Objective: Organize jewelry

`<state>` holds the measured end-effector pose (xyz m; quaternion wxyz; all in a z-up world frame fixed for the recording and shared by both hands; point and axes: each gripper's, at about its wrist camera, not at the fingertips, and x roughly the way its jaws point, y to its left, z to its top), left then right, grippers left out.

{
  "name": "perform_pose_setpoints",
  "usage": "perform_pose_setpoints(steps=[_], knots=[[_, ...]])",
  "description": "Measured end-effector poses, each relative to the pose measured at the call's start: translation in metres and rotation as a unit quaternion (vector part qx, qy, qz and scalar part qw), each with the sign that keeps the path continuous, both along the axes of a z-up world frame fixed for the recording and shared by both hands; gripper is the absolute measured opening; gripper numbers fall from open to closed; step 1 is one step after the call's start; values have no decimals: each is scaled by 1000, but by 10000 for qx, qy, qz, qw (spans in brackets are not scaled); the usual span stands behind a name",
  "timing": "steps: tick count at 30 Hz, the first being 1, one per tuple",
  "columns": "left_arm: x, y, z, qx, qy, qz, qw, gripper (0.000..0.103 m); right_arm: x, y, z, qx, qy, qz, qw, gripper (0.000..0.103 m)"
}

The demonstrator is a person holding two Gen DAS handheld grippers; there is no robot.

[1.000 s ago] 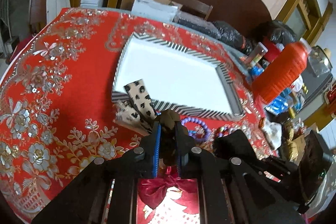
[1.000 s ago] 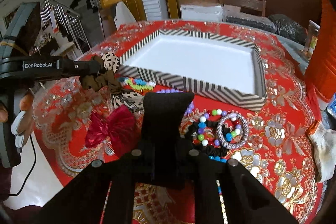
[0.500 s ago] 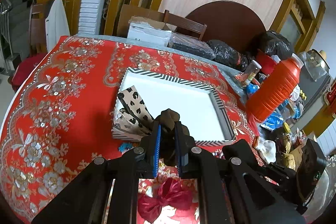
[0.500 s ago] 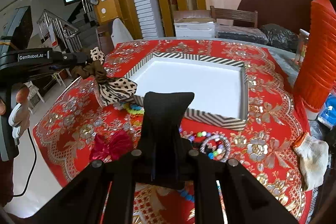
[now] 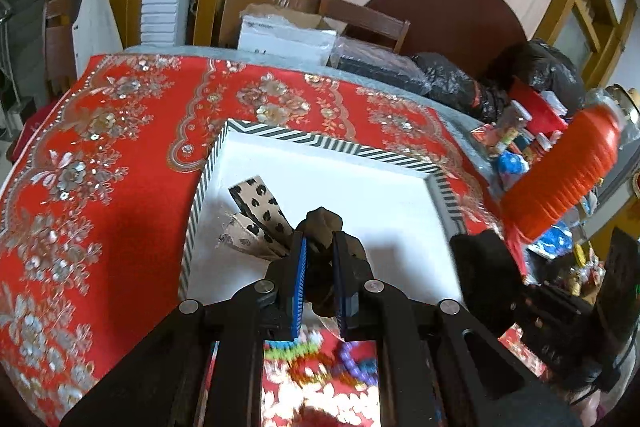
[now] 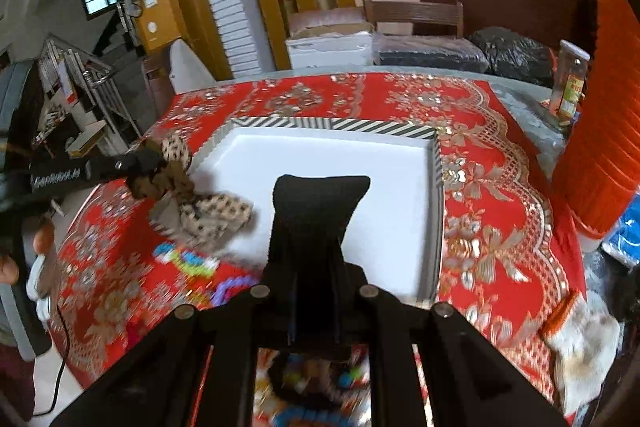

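Within the last second both grippers had travelled from the worktop edge to above the striped tray (image 5: 438, 187), so the carry looked nearly done and release was the likely next step. The left gripper (image 5: 318, 267), tilted steeply downward, was clamped on the brown knot of a leopard-print bow (image 5: 256, 211), whose tails hung ahead and left of its jaws over the tray's white floor. The right gripper (image 6: 320, 195), angled down alike, was closed on a black velvet piece (image 6: 320, 187) standing above its fingertips. Coloured bead bracelets (image 6: 188, 261) lay behind, outside the tray.
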<state>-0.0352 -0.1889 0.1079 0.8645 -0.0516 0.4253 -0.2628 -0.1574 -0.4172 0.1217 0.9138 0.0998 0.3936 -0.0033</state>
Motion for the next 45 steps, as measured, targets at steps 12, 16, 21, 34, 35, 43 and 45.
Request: perform_pose_setpoints(steps=[12,16,21,34,35,43,45], knots=[[31,1,-53,371,348,241,9984,2,58,-30,-71,172,869,-376,9954,14],[25,2,-53,291,300,165,9990,12,52,-30,-75,160,877,-421,9951,22],[14,5,-44,217,164,233,9994,26,45,-26,-62,211,762,-441,9959,49],[-37,7,-10,531,-516,367,9966,27,-18,12,-13,-116,152,-244,9995,62],[-42,7,-8,552,-568,370,9962,27,-23,16,-10,-164,129,-217,9995,62],[-81,11,12,650,-961,364,9926,27,-58,30,0,-164,-63,-203,9996,66],[-89,11,15,674,-1027,366,9917,27,-64,35,3,-218,-102,-209,9995,67]])
